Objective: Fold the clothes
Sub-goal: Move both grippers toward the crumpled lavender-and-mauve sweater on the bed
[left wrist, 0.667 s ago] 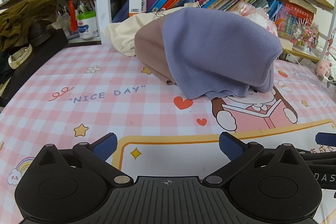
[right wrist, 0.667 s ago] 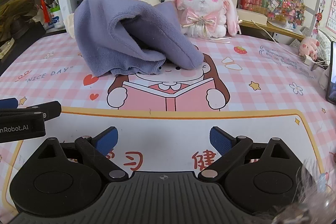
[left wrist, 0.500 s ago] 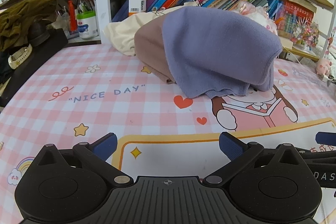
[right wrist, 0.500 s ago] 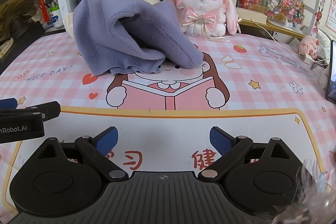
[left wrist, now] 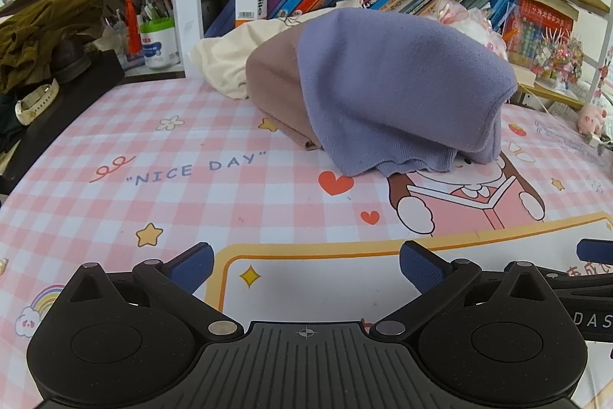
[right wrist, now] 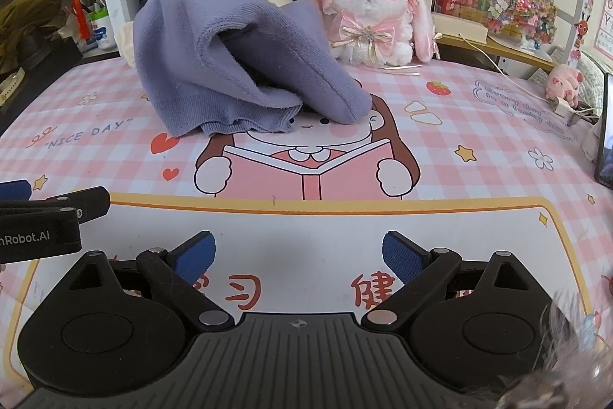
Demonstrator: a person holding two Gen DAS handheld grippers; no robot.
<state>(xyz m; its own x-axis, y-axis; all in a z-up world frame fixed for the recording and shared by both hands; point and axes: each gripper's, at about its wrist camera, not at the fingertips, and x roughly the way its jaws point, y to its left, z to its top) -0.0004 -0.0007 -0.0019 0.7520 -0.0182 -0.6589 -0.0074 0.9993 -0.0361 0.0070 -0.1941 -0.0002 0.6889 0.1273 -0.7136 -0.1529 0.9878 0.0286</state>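
- table mat (left wrist: 237, 125): pink check print, same framing as half a second back; no real camera shift in either wrist view
- purple knit (left wrist: 398, 91): heaped on top of a mauve garment (left wrist: 274, 83) and cream cloth (left wrist: 218, 60) at the mat's far side; unmoved, well apart from both tools; nothing folded yet
- left gripper (left wrist: 304, 265): jaws spread wide, empty, low over the near mat
- right gripper (right wrist: 299, 253): jaws apart, empty too; left tool just beside it
- read: idle pause before the first reach; likely next step is going in for the purple hem
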